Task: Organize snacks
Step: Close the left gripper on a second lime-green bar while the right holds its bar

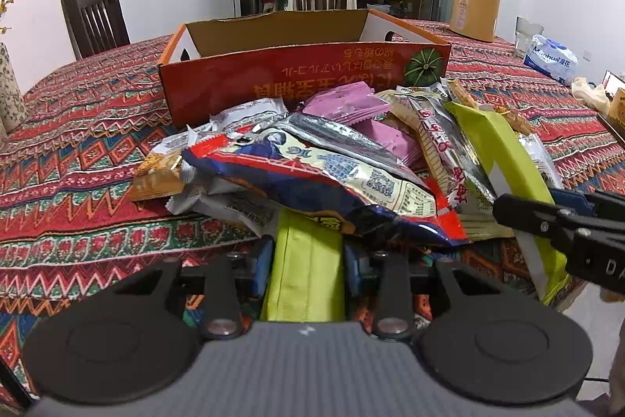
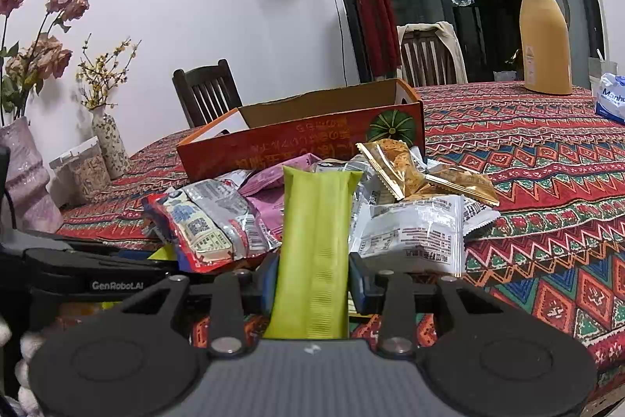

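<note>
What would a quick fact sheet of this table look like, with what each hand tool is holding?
place: table with patterned cloth
left gripper: shut on a green packet, still partly under the pile
right gripper: shut on another green packet, standing up between the fingers
snack pile: loose packets heaped in front of the box
box: orange cardboard, open top, no snacks visible inside
flask: yellow, far right of the table
vases: with flowers, far left
</note>
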`<state>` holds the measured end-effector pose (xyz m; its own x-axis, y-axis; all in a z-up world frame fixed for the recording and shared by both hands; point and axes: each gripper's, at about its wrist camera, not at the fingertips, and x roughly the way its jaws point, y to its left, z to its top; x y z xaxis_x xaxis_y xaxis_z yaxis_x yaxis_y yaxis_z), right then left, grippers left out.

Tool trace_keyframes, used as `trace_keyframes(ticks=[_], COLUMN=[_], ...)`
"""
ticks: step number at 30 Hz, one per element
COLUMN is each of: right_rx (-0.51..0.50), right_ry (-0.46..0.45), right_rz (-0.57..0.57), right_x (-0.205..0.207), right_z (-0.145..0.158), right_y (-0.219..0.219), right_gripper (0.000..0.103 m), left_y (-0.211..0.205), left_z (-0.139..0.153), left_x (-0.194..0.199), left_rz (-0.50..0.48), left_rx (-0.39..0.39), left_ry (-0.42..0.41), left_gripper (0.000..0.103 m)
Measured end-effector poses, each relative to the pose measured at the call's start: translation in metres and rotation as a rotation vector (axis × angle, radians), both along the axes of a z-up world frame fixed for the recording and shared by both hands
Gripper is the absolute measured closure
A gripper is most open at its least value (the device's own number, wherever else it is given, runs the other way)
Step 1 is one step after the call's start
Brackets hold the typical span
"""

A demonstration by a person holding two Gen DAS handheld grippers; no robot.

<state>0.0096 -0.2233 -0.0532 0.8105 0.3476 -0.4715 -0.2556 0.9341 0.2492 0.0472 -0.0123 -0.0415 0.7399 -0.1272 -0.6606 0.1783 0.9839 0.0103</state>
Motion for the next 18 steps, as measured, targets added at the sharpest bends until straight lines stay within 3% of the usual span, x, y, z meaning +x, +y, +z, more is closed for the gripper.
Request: trace_keyframes(ticks=[13, 18], right_rx=[0.001, -0.003], right_ry=[-0.007, -0.011], right_rz=[-0.004, -0.006], right_x=[-0.003, -0.004], right_z=[0.002, 0.003], right_y=[0.001, 0.002], right_gripper=[0.067, 0.067], left_y=[0.024, 0.03], left_z=[0.033, 0.033], left_x=[-0.029, -0.029], left_rz=[0.097, 0.126], left_rx=[0.008, 0.014], left_ry=[-0.156, -0.166], left_gripper=[0.068, 0.068])
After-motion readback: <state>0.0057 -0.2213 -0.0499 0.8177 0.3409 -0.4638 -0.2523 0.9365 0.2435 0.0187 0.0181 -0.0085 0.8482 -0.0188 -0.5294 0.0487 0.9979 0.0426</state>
